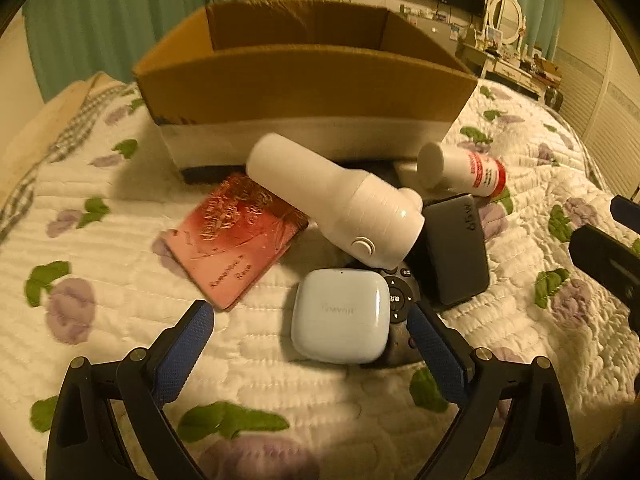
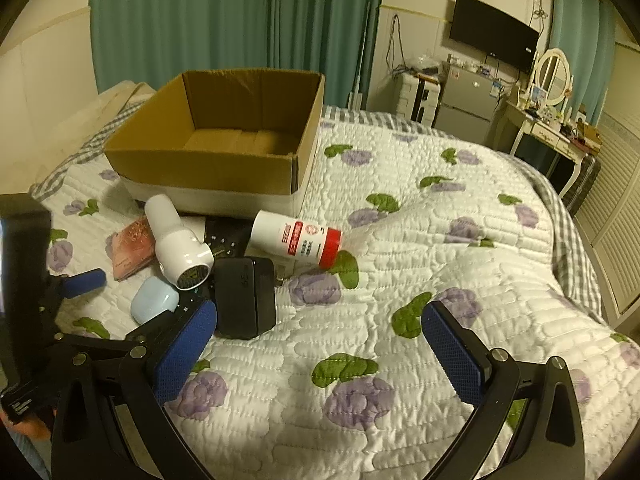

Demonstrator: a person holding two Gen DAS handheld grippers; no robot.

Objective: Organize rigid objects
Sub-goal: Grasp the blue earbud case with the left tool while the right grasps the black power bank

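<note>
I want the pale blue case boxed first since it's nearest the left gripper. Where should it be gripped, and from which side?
Grip the pale blue case across its two flat side faces, coming from above and the near side. It lies flat, partly on the black remote, with its near edge free. The open left hand-held gripper already roughly straddles it. The rounded corners would probably slip, so close on the mid-sides.

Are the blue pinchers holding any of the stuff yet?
No. The left gripper is open around the pale blue rounded case without squeezing; the right gripper is open over the quilt.
</note>
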